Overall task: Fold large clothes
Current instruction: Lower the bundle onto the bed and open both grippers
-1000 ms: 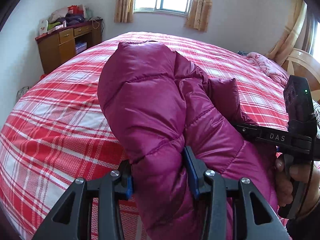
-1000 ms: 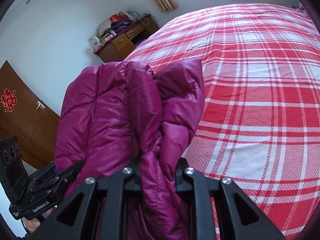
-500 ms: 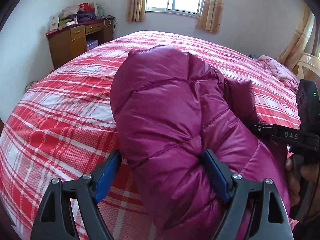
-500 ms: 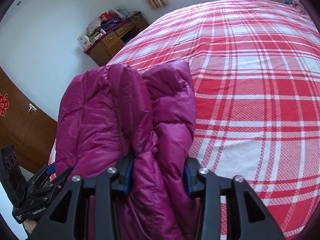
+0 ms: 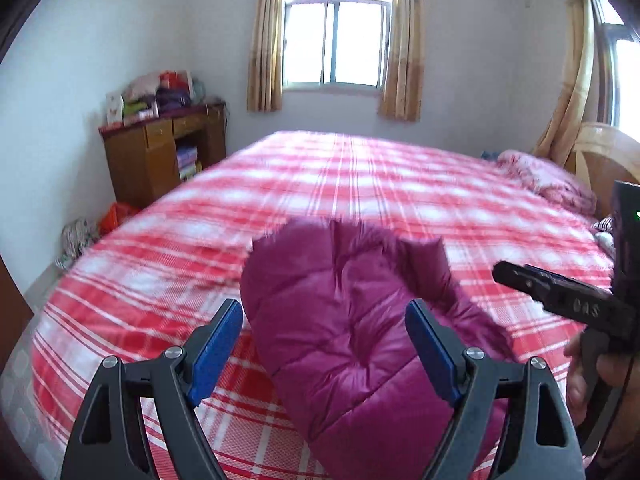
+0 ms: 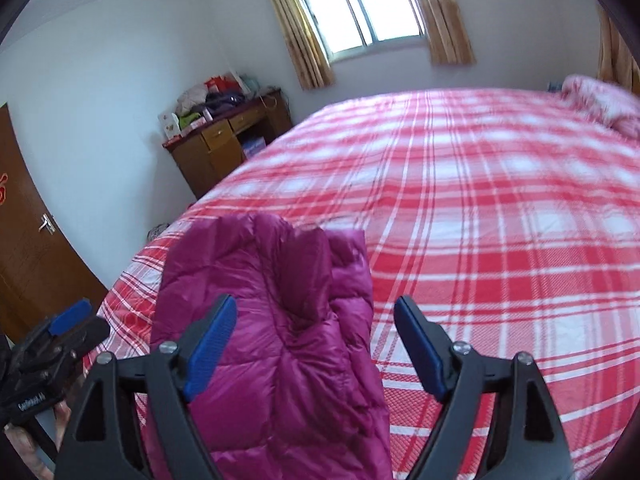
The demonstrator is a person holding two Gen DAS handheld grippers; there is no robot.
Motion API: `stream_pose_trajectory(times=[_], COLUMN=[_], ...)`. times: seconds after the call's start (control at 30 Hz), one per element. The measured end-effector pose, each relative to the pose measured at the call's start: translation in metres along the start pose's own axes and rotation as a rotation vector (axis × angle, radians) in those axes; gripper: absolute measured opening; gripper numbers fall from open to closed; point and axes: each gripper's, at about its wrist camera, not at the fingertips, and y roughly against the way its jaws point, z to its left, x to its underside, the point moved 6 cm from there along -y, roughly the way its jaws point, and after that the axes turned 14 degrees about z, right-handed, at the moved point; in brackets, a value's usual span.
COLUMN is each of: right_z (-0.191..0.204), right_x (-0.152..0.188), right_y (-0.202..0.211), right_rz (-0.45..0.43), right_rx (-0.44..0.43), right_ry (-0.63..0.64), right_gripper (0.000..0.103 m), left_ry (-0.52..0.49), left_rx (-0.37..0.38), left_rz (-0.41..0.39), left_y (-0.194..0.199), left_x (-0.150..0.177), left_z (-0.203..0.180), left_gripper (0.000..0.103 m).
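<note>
Here, glossy quilted magenta jacket (image 5: 352,344) bunched on woven plaid bedsheet (image 5: 160,280); left tool (image 5: 324,344) wide, right tool (image 6: 314,340) opening, unclamped

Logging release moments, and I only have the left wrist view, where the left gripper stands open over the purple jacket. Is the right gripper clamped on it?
Observer: No. The right gripper has its jaws opening. The jacket lies between the pads, and neither visibly presses it.
Operator: What's left of the bed there?
Observer: A brown door with a metal handle, beyond the bed.
</note>
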Motion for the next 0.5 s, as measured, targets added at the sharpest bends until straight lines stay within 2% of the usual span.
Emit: stream_pose_trajectory(times=[0.2, 0.5], right_z=[0.022, 0.028], right_x=[0.001, 0.003], right_y=[0.032, 0.051], right_rz=[-0.068, -0.104], right_rx=[0.029, 0.03], right_ry=[0.057, 0.055], right_gripper=[0.087, 0.089], left_ry=[-0.001, -0.006], left_rx=[0.022, 0.029], left_rz=[-0.083, -0.121], left_y=[0.033, 0.047], left_x=[-0.011, -0.014], left_z=[-0.002, -0.006], left_gripper=[0.086, 0.087])
